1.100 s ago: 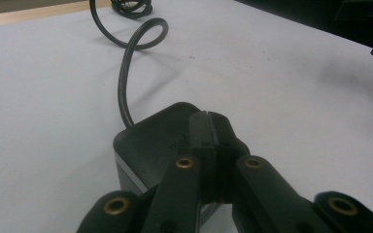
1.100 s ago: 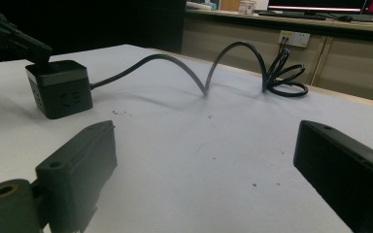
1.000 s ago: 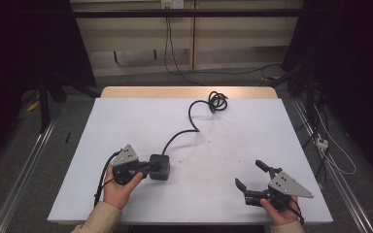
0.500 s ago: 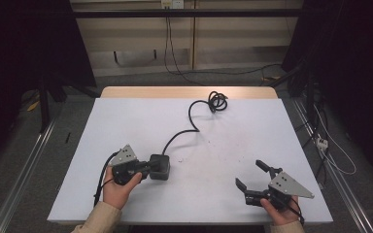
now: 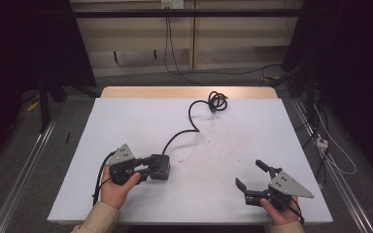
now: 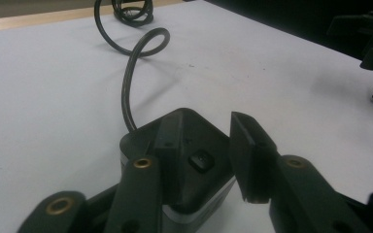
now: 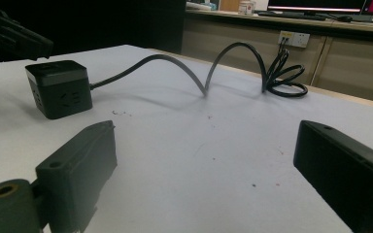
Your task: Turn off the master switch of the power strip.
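A black power cube [image 5: 161, 165] with a black cable [image 5: 190, 121] sits on the white table [image 5: 233, 131], front left. My left gripper [image 5: 146, 167] reaches over the cube's top from the left. In the left gripper view its jaws have just been opening. They stand apart above the cube [image 6: 194, 141] on either side of a small button [image 6: 201, 161], and the pads grip nothing. The cable [image 6: 131, 73] runs off to a coil [image 5: 217, 101] at the far edge. My right gripper [image 5: 249, 173] rests open at the front right, with bare table between its jaws [image 7: 206, 131].
The right gripper view shows the cube [image 7: 58, 87] far left and the cable [image 7: 184, 68] arching toward the coil [image 7: 284, 73]. A wooden strip [image 5: 184, 92] edges the table's far side. Loose cables [image 5: 330, 150] lie on the floor to the right.
The left jaws stand slightly wider over the cube than before. Both hands, the cube and the cable have stayed where they were.
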The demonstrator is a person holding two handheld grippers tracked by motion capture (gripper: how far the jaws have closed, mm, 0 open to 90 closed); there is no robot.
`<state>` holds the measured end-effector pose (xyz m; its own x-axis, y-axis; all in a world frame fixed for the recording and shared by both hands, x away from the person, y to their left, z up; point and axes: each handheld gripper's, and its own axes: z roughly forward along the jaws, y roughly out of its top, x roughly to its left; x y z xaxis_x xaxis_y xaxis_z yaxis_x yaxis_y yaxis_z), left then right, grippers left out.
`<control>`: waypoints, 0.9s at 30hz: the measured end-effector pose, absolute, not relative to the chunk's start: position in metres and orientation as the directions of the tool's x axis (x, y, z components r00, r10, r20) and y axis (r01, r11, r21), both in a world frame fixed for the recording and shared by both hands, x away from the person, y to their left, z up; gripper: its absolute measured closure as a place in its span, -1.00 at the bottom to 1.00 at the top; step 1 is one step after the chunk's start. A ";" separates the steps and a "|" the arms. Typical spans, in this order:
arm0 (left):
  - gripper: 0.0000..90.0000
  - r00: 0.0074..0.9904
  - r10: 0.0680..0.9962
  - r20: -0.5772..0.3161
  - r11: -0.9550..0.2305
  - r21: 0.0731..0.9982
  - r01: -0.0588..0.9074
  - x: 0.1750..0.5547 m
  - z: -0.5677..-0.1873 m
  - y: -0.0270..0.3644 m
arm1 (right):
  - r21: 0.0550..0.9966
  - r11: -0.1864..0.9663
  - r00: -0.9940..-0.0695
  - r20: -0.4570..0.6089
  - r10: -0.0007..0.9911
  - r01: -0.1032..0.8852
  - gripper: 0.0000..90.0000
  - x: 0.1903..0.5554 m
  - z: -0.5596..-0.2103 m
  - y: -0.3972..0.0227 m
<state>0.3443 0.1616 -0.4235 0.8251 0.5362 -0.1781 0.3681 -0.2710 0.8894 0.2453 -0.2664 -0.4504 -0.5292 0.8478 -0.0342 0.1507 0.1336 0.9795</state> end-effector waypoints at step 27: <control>-0.47 0.805 0.550 -0.222 -0.253 0.875 0.414 0.346 -0.421 0.166 | 0.979 0.133 -0.528 -0.033 0.849 0.153 -0.82 0.246 -0.450 -0.267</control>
